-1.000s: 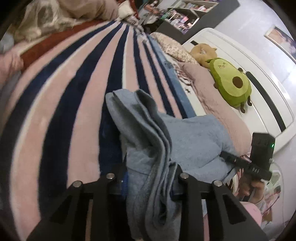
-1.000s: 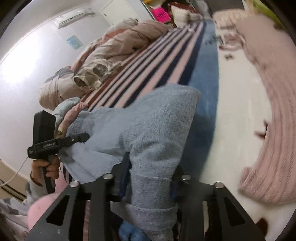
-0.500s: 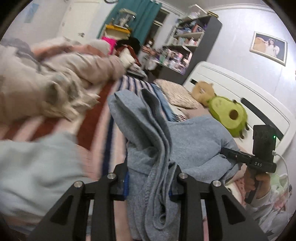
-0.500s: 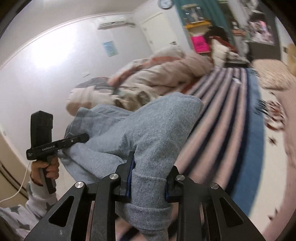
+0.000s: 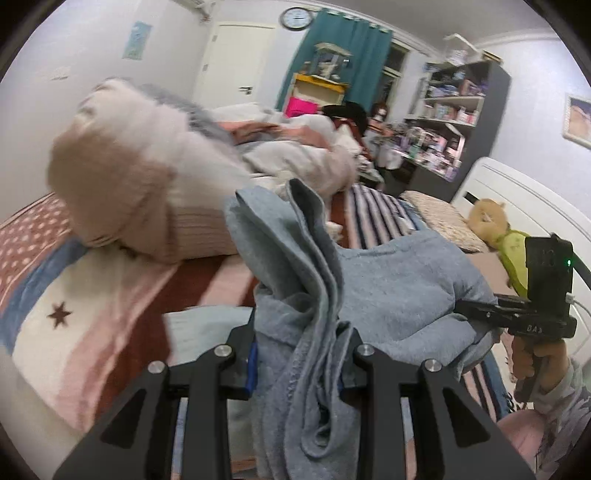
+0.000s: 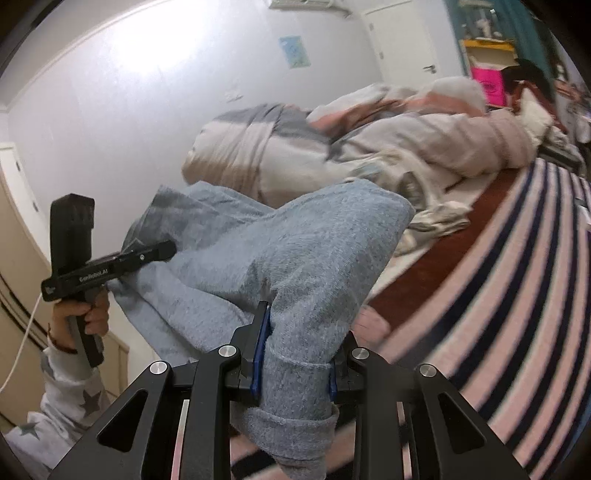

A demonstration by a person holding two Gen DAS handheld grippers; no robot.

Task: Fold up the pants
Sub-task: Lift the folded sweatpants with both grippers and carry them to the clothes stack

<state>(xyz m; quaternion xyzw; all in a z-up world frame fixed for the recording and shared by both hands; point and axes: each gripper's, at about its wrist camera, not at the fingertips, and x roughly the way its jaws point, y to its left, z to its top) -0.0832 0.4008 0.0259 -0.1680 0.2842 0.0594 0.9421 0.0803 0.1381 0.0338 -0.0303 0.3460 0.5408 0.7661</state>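
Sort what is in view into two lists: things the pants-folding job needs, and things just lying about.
Job:
grey-blue pants
left gripper, clamped on them
right gripper, clamped on a cuffed end

Lying about:
bundled bedding
striped blanket
avocado plush
shelves
wall clock

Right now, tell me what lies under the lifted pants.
Under the pants, held up by both grippers, the striped blanket shows to the side. Directly beneath, the fabric and the right gripper cover whatever is there; the left gripper blocks its view too.
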